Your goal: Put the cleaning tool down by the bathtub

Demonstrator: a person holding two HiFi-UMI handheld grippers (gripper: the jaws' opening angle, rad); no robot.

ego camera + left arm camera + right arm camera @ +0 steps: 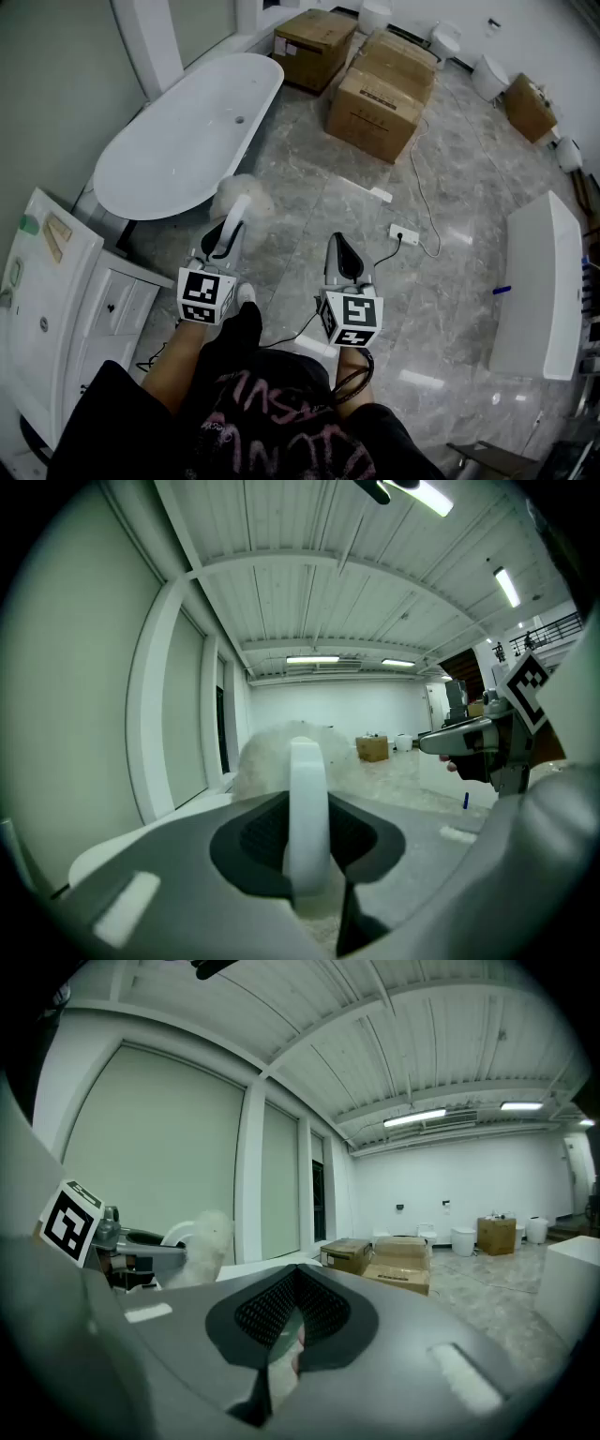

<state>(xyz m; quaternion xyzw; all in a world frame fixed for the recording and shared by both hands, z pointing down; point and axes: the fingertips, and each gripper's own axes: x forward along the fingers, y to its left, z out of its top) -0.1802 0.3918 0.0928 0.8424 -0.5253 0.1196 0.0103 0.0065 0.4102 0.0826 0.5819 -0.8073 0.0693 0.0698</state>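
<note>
The cleaning tool has a white handle and a fluffy white head. My left gripper is shut on its handle, and the head points toward the near end of the white oval bathtub. In the left gripper view the handle stands upright between the jaws, with the fluffy head beyond it. My right gripper hovers over the floor to the right, shut with nothing held. In the right gripper view its jaws are pressed together, and the fluffy head shows at the left.
Cardboard boxes stand behind the bathtub on the marble floor. A power strip with a cable lies ahead of my right gripper. A white cabinet is at the near left. A white rectangular unit is at the right.
</note>
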